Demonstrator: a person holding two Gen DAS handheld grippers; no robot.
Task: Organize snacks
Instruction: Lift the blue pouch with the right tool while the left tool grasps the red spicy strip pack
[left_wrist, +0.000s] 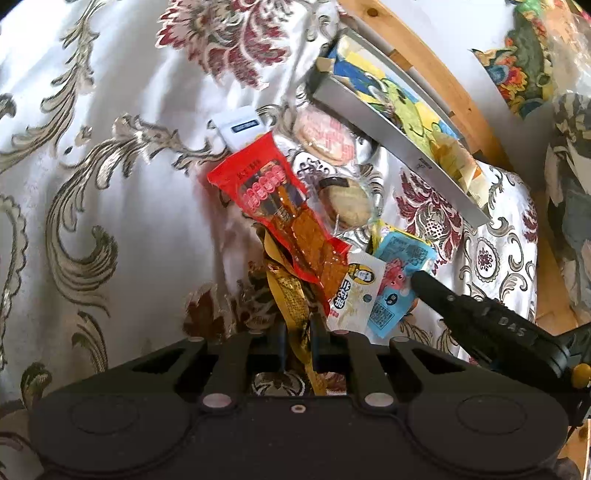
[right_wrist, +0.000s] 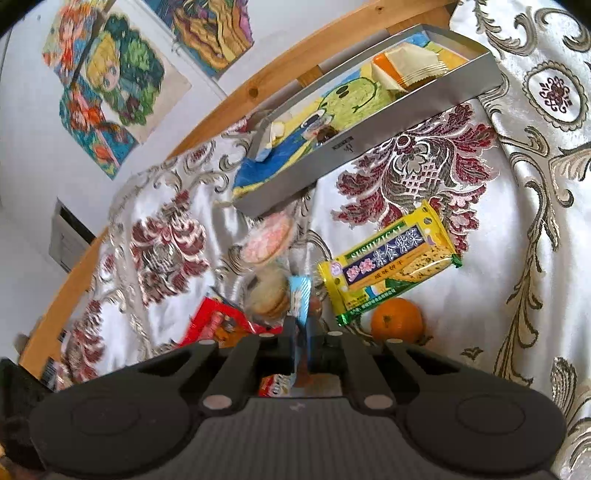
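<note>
Gold packet (left_wrist: 291, 306): pinched between the fingers of the left gripper (left_wrist: 298, 332), long axis running straight out along the fingers, far end tucked under the red packet.
Red packet (left_wrist: 273, 206): lies on the cloth with its long axis diagonal, red sealed end pointing up-left, clear end toward the gripper.
Blue packet (right_wrist: 300, 306): clamped edge-on in the right gripper (right_wrist: 300, 343), standing upright, long axis pointing away from the fingers.
Round biscuits: pink wrapped one (right_wrist: 266, 242) just below the tray, a pale one (right_wrist: 269, 295) beside the blue packet.
Yellow seaweed cracker pack (right_wrist: 388, 264): flat, long axis tilted up to the right; an orange (right_wrist: 397, 319) just below it.
Tray (right_wrist: 369, 147): grey, shallow, on the floral cloth (right_wrist: 480, 332), holding yellow sachets (right_wrist: 406, 70).
</note>
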